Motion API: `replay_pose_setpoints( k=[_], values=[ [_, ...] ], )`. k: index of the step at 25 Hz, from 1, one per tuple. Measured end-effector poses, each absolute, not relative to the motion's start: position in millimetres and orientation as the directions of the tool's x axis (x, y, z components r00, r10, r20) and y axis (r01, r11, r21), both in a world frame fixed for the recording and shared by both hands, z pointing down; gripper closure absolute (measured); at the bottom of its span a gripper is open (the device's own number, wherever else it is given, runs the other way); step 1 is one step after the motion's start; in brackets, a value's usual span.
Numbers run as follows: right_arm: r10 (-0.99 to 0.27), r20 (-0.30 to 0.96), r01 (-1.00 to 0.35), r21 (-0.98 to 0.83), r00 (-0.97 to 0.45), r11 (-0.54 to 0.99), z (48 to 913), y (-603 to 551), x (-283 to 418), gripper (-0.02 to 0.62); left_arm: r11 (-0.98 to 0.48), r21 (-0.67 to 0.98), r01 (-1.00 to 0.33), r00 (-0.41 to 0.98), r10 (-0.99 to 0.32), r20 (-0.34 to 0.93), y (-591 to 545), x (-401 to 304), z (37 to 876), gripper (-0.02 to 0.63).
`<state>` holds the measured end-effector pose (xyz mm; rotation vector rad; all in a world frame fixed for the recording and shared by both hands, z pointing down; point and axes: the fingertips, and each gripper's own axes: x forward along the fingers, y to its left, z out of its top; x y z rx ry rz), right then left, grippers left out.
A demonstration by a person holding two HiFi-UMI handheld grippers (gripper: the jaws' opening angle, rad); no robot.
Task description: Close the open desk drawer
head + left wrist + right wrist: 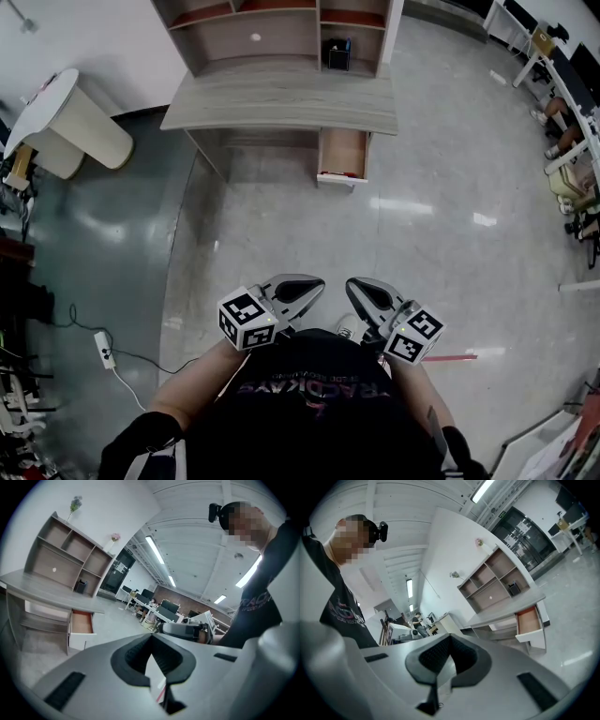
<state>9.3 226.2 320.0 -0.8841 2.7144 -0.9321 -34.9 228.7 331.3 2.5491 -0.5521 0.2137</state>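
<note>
Both grey two-jaw grippers, left [305,286] and right [361,289], are clamped shut on nothing, well short of the open white-fronted wooden drawer [341,155] ahead of them under the grey wood-grain desk [281,98]. A square push on the middle of the drawer front looks best. Only the head view shows the bare floor between; the gripper views show the drawer side-on.

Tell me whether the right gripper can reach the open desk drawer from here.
Probably not yet: the right gripper sits close to the person's body, and the drawer lies far off across the floor. Nothing blocks the way; stepping closer should do.
</note>
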Motion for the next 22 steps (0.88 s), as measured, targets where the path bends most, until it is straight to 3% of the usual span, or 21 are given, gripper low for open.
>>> replay_pose_setpoints(
  k=[12,22],
  values=[
    [-0.640,0.057,-0.541,-0.595,-0.767,0.594,310.1,202.7,-12.1,0.584,-0.769,0.450,-0.455,0.891,-0.397,0.222,192.8,-85.1,324.3,0.595],
    [-0.706,0.081,-0.610,-0.578,-0.704,0.542,308.0,186.5,-38.5,0.584,-0.785,0.455,-0.420,0.907,-0.368,0.204,169.2,-120.6,326.5,0.595]
  ],
)
